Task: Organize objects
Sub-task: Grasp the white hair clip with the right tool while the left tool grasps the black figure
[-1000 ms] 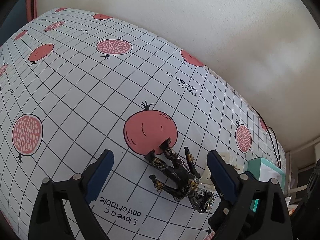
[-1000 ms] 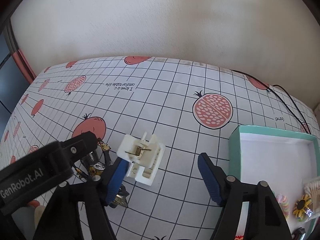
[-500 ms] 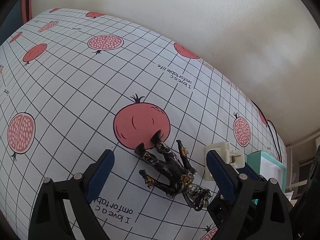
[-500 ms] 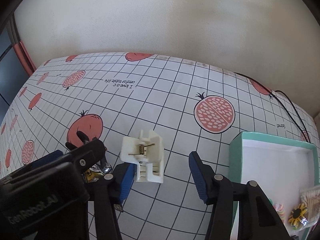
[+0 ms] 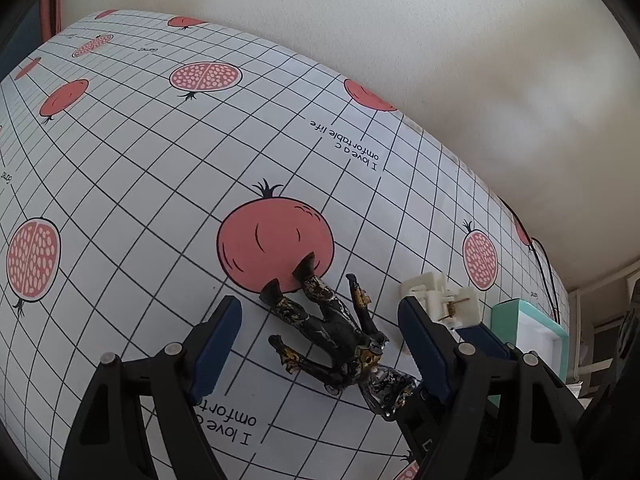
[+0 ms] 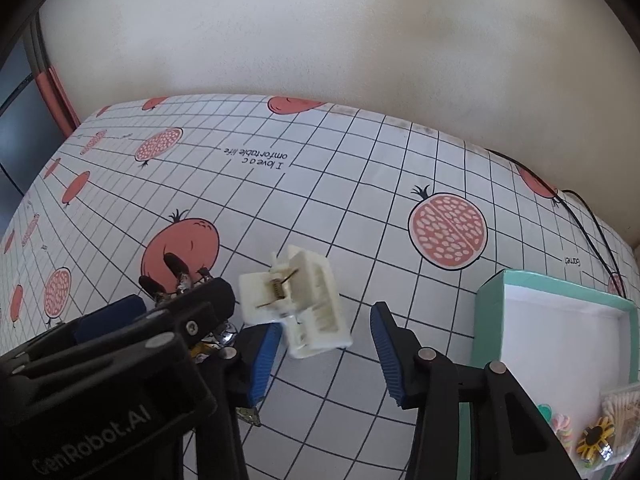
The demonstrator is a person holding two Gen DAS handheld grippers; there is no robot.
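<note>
Left gripper (image 5: 320, 344) fingers spread wide astride a black-and-gold figurine (image 5: 340, 336) lying mid-table on a printed pomegranate, right gripper (image 6: 324, 356) fingers apart around a white spring clip (image 6: 300, 304), teal box (image 6: 560, 292) at the table's right edge holding candies (image 6: 560, 430) and a sunflower trinket (image 6: 596, 438).

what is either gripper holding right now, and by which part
Nothing is held. The left gripper is open around the black figurine; the right gripper is open around the white clip.
</note>
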